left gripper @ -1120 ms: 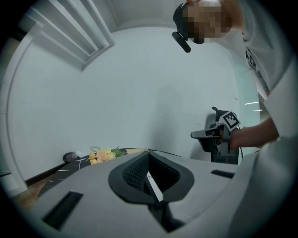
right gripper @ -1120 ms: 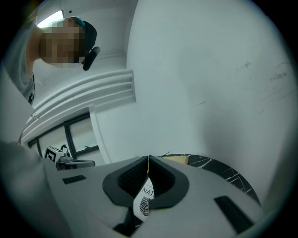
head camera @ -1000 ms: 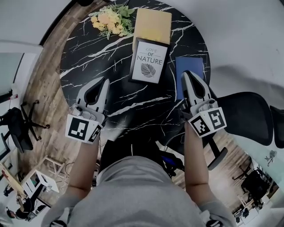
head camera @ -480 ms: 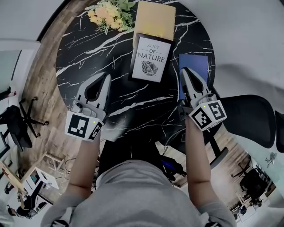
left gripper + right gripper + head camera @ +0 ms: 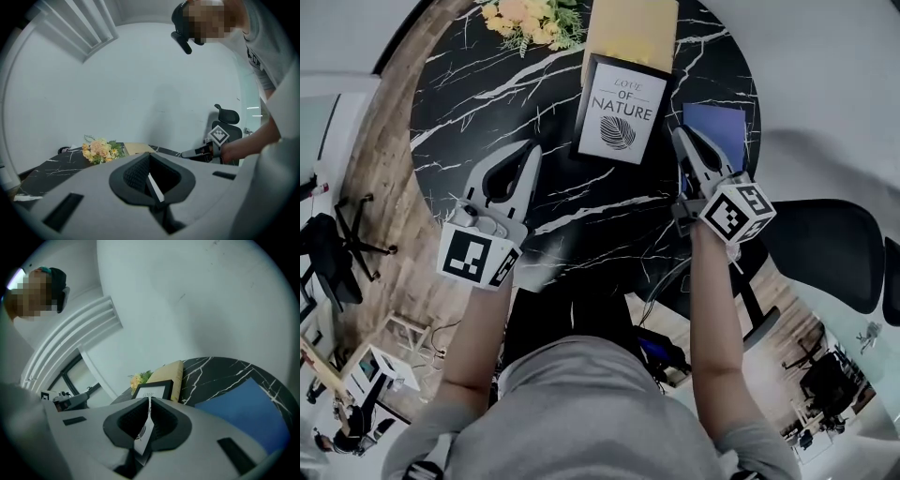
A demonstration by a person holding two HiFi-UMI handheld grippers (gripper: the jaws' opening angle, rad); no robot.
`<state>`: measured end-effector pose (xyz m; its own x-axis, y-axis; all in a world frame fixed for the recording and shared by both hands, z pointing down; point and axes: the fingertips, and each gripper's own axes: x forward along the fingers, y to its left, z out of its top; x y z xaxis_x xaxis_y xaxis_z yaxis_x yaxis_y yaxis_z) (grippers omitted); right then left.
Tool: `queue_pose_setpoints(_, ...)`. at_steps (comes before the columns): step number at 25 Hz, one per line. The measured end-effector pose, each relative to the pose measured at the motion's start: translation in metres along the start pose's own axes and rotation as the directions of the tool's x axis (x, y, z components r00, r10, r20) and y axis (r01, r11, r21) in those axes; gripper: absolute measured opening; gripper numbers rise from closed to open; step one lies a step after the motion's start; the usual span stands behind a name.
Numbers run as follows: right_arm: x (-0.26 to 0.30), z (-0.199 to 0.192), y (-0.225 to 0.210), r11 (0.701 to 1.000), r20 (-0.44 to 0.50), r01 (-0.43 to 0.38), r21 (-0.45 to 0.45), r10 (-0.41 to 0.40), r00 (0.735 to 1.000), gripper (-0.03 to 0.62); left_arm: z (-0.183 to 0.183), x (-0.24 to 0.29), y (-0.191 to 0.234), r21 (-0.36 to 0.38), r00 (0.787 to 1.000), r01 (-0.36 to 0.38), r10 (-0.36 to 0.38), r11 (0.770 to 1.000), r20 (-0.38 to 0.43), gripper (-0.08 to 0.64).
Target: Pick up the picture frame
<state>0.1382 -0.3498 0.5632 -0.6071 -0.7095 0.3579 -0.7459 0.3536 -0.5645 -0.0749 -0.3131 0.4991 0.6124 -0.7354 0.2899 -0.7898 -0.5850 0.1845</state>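
Observation:
The picture frame (image 5: 619, 110), black-edged with a white leaf print, lies flat on the round black marble table (image 5: 478, 103). In the right gripper view the picture frame (image 5: 152, 391) shows just beyond the jaws. My right gripper (image 5: 680, 136) is shut and empty, with its tip close to the frame's lower right corner, between the frame and a blue book (image 5: 717, 127). My left gripper (image 5: 531, 150) is also shut and empty, a short way left of the frame and apart from it. Both grippers' jaws meet in their own views: left gripper (image 5: 150, 176), right gripper (image 5: 149, 404).
A yellow book (image 5: 633, 33) lies under the frame's far edge. A bunch of flowers (image 5: 530, 14) lies at the far left of the table. A black office chair (image 5: 825, 248) stands to the right. The person's torso is at the near table edge.
Both grippers have come down toward the table. The right one moved more, rolled a little, and now lies nearer the frame's right side. Both stayed shut.

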Motion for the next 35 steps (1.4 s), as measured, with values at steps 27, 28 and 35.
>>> queue_pose_setpoints(27, 0.059, -0.042, -0.018, 0.975, -0.265, -0.111, 0.195, 0.161, 0.951, 0.160, -0.004, -0.005, 0.000, 0.013, 1.000, -0.022, 0.022, 1.000, 0.004, 0.006)
queue_pose_setpoints(28, 0.061, -0.043, -0.017, 0.974, -0.286, -0.109, 0.198, 0.164, 0.944, 0.160, -0.004, -0.005, 0.000, 0.014, 1.000, -0.022, 0.022, 1.000, 0.003, 0.006)
queue_pose_setpoints(35, 0.072, -0.056, -0.013, 0.970, -0.420, -0.092, 0.227, 0.183, 0.889, 0.160, -0.005, -0.008, 0.001, 0.013, 1.000, -0.024, 0.024, 1.000, 0.001, 0.006)
